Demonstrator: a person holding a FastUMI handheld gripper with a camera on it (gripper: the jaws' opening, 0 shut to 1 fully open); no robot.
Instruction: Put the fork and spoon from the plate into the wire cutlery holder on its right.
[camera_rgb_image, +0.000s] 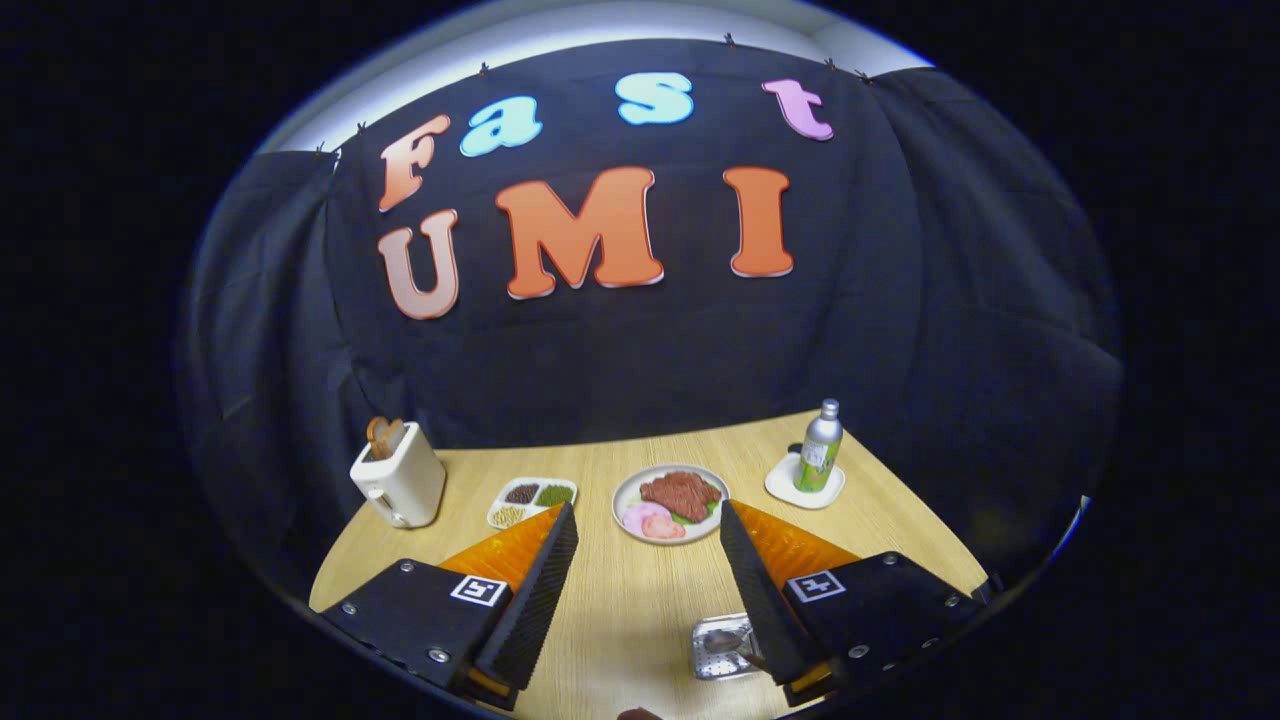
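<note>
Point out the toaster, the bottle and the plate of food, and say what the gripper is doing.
toaster (400, 482): gripper view, its front wall.
bottle (819, 452): gripper view, its body.
plate of food (622, 503): gripper view, bare rim.
gripper (648, 522): gripper view, fingers open, holding nothing.

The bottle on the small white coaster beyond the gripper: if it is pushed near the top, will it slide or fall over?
The bottle would probably tip, since it stands tall and narrow. Its metallic body looks smooth, so it may slip in a grasp. The coaster under it might slide along too. The gripper is open, well short of it.
</note>
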